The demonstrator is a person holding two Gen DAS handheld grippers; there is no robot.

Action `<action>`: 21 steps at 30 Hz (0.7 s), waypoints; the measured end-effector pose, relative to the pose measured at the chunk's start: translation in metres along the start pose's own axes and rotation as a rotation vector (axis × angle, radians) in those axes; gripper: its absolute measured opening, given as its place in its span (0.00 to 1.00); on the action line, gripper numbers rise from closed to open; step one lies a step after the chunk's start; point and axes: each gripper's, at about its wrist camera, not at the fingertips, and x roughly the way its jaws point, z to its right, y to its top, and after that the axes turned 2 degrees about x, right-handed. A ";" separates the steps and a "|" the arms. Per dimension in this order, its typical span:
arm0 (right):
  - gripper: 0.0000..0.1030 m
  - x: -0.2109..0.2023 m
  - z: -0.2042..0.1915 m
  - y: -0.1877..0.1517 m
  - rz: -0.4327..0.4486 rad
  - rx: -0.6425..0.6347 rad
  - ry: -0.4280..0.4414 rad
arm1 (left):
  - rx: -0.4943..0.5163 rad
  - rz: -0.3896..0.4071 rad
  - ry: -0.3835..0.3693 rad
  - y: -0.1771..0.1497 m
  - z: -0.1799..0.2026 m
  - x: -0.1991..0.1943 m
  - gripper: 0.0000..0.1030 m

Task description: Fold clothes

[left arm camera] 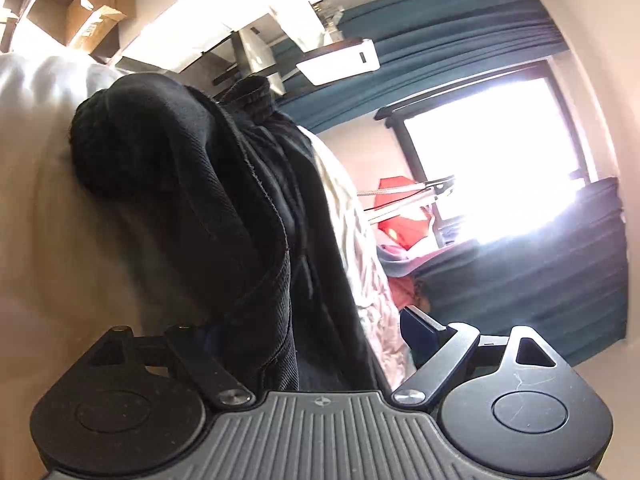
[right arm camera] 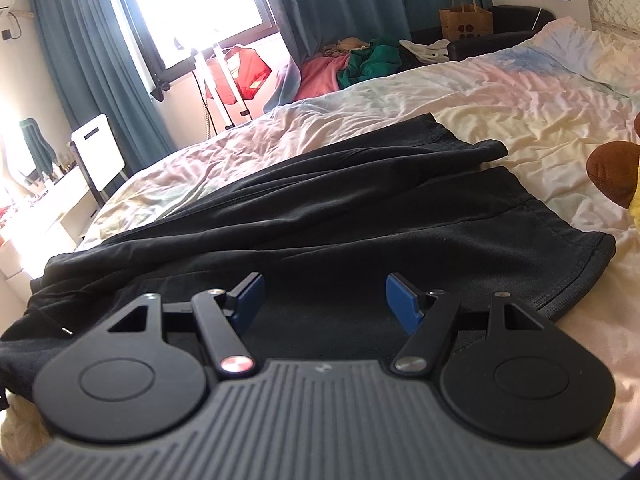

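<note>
Black garment (right arm camera: 300,216) on the bed (right arm camera: 500,92); brown paper bag (right arm camera: 466,20) behind.

A bright window (right arm camera: 192,4) glares white between teal curtains (right arm camera: 92,72); a bed in a pale, rumpled sheet (right arm camera: 500,92) fills the room; a white folding chair (right arm camera: 98,152) stands by a desk (right arm camera: 60,208); cream walls (right arm camera: 16,92).
</note>
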 end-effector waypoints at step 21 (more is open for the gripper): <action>0.70 -0.031 0.154 0.024 0.112 0.545 -0.090 | -0.210 -0.067 0.204 0.055 -0.043 0.019 0.64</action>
